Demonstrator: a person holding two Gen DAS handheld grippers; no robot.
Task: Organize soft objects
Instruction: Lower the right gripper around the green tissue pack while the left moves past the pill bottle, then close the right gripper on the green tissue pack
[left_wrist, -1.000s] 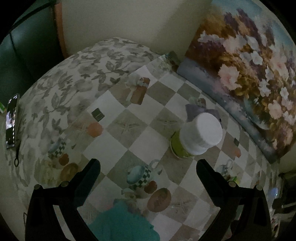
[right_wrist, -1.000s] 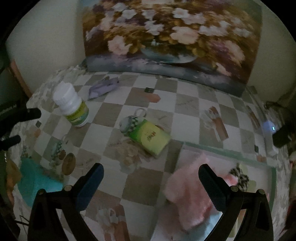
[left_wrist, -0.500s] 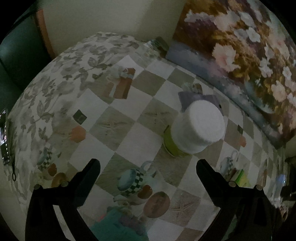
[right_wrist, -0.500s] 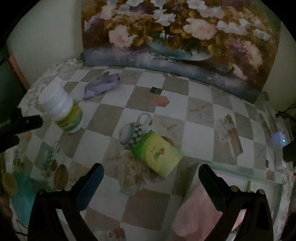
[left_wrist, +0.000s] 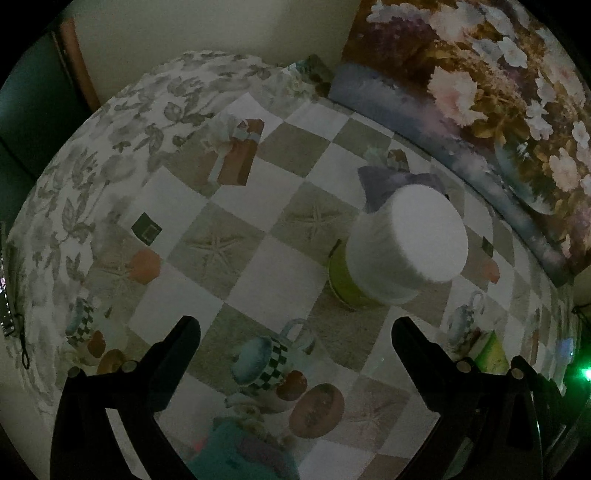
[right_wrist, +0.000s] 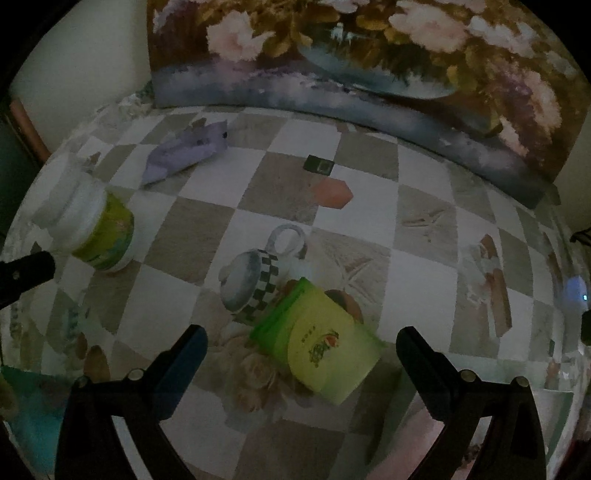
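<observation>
My left gripper (left_wrist: 295, 334) is open over the checked tablecloth (left_wrist: 258, 266), empty, with a teal cloth (left_wrist: 243, 456) at the frame's bottom edge under it. A lilac soft pouch (left_wrist: 384, 181) lies behind a white-capped bottle (left_wrist: 402, 247). My right gripper (right_wrist: 301, 343) is open just above a green packet (right_wrist: 321, 354) that lies flat between its fingers. In the right wrist view the lilac pouch (right_wrist: 188, 151) lies far left. The teal cloth (right_wrist: 26, 417) shows at the lower left and a pink cloth (right_wrist: 417, 435) at the bottom right.
A flower painting (right_wrist: 369, 55) leans against the wall along the table's back. The white-capped bottle (right_wrist: 88, 229) stands at the left, with a finger of the left gripper (right_wrist: 22, 273) just in front of it. A small lit device (right_wrist: 576, 291) sits at the right edge.
Both grippers have moved forward over the table. The bottle looms larger for the left one. The green packet now sits between the right fingers, and the pink cloth has slid to the bottom edge.
</observation>
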